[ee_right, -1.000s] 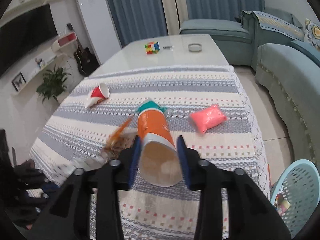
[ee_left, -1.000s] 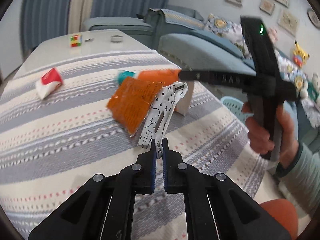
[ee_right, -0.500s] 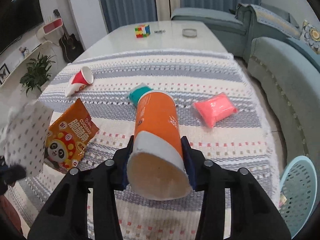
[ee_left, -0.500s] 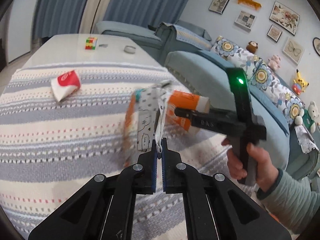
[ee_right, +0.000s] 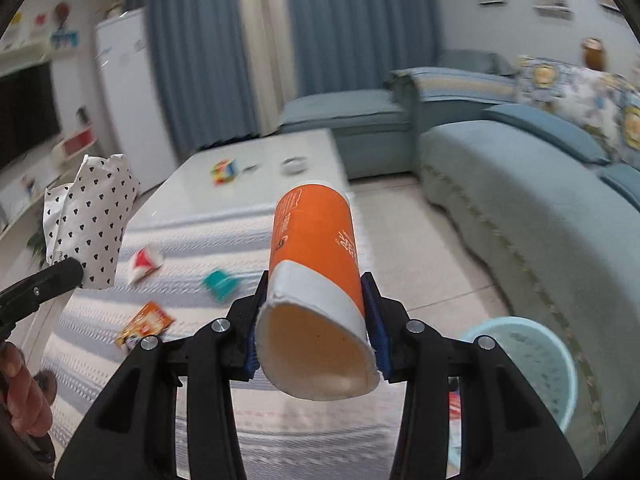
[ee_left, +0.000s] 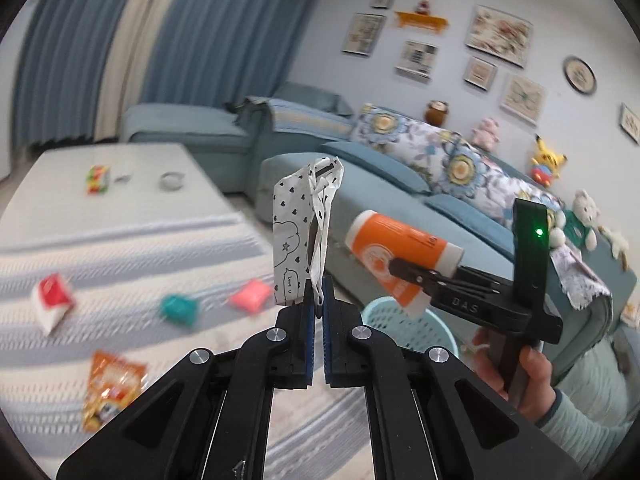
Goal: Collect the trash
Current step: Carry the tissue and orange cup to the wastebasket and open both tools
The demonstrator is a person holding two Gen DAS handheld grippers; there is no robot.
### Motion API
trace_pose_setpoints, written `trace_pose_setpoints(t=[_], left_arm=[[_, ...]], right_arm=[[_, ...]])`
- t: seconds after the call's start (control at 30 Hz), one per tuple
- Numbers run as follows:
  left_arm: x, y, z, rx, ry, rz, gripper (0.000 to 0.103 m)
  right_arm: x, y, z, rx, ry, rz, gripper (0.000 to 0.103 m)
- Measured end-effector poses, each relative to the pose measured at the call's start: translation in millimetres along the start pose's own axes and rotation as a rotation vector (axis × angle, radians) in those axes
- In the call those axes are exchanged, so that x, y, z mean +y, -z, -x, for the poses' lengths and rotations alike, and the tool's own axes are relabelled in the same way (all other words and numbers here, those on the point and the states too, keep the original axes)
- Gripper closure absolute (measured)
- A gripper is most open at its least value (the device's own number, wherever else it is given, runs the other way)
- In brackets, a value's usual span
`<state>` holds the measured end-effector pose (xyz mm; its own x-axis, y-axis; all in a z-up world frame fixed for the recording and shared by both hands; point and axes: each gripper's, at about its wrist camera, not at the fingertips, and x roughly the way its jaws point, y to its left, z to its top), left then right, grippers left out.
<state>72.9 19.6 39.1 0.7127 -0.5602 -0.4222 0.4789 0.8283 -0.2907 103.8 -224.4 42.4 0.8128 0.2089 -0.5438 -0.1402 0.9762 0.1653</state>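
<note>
The left hand-held gripper point(ee_left: 316, 308) is pinching the lower edge of a crumpled white bag point(ee_left: 300, 232) printed with black hearts, holding it upright in the air. The right hand-held gripper point(ee_right: 316, 324) is clamping an orange paper cup point(ee_right: 316, 264) with a white rim, mouth facing the camera, above and just beside a pale blue basket point(ee_right: 532, 356) on the floor. Four pieces are lying on the striped worktop point(ee_left: 120, 248): a red-and-white cup point(ee_left: 52, 300), a teal wrapper point(ee_left: 180, 308), a pink packet point(ee_left: 250, 295) and an orange snack bag point(ee_left: 110, 384).

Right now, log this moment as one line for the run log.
left claw: shut on heart-print wrapper | right claw: shut on orange cup | both lifted off table | blue basket: lower right
</note>
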Motion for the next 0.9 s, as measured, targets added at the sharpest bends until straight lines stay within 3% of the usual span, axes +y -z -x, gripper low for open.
trace_pose_setpoints(t=[0.27,0.47,0.8,0.9], left_arm=[[-87,-16,-87,0.070,0.119,-0.083,0.102],[-139,6,-162,0.187,0.200,-0.124,0.102],[-185,79,-243,0.418,0.238,-0.195,0.101],[-185,90,-256,0.455,0.230,-0.189,0.088]], right_arm=[[-113,29,27,0.035,0.252,-0.171,0.061],[-180,79,20,0.141,0.305,-0.315,0.061],[-224,137,0,0.260,0.331,-0.475,0.056],[-231,145,-3,0.273,0.332,-0.508,0.056]])
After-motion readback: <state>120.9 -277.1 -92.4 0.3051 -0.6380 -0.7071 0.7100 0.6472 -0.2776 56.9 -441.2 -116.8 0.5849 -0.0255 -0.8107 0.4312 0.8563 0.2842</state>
